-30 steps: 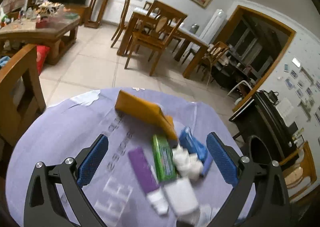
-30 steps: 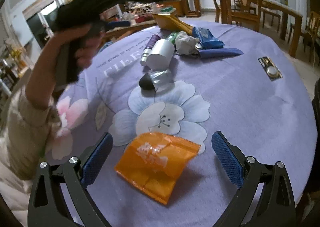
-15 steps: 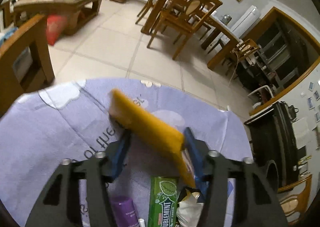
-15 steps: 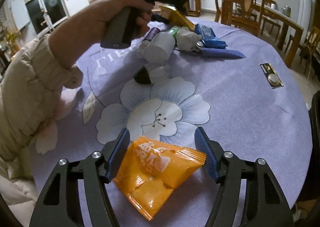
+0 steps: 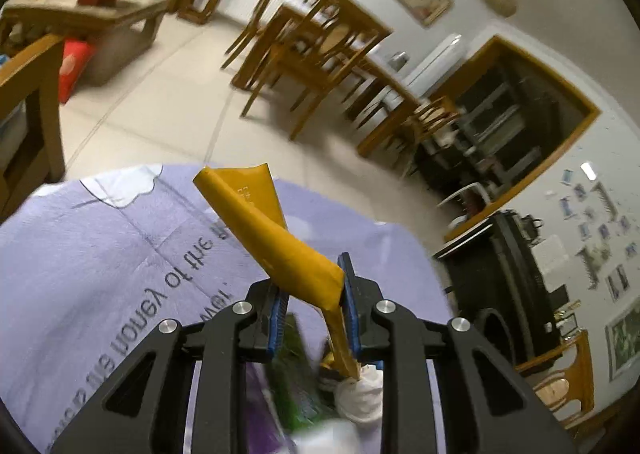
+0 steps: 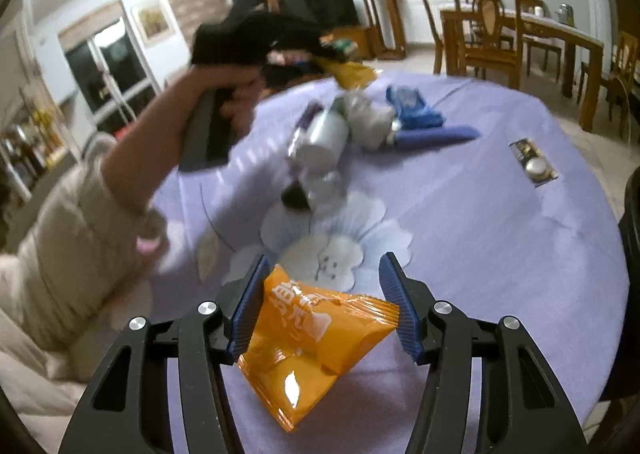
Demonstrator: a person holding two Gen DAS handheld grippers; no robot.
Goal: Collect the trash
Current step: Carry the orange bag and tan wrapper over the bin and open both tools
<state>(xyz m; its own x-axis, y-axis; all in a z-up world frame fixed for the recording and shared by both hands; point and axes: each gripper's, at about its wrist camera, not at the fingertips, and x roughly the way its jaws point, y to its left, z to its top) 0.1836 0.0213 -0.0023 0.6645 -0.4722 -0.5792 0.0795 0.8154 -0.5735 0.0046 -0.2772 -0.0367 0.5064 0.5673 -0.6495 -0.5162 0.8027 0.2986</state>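
A long yellow-brown wrapper point(image 5: 280, 238) sticks up and away from my left gripper point(image 5: 310, 282), whose jaws are closing, both blue pads pressing its near end. The right wrist view shows that wrapper point(image 6: 352, 73) held above the table, blurred. An orange snack packet point(image 6: 316, 334) bulges between the pads of my right gripper point(image 6: 324, 266), whose jaws are also closing, with both pads touching the packet. It hangs just over the lilac tablecloth point(image 6: 480, 234).
A heap lies mid-table: a crumpled white tissue point(image 6: 368, 117), a white cylinder point(image 6: 324, 133), a blue packet point(image 6: 412, 105) and a purple tube point(image 6: 436, 133). A battery card point(image 6: 532, 163) lies apart at the right. A beige sleeve point(image 6: 72, 246) crosses the left side. Wooden chairs point(image 5: 320, 65) stand beyond the table.
My left gripper moved forward over the heap and closed on the yellow-brown wrapper, which now tilts up. My right gripper narrowed from wide open onto the orange packet, which has bunched up.
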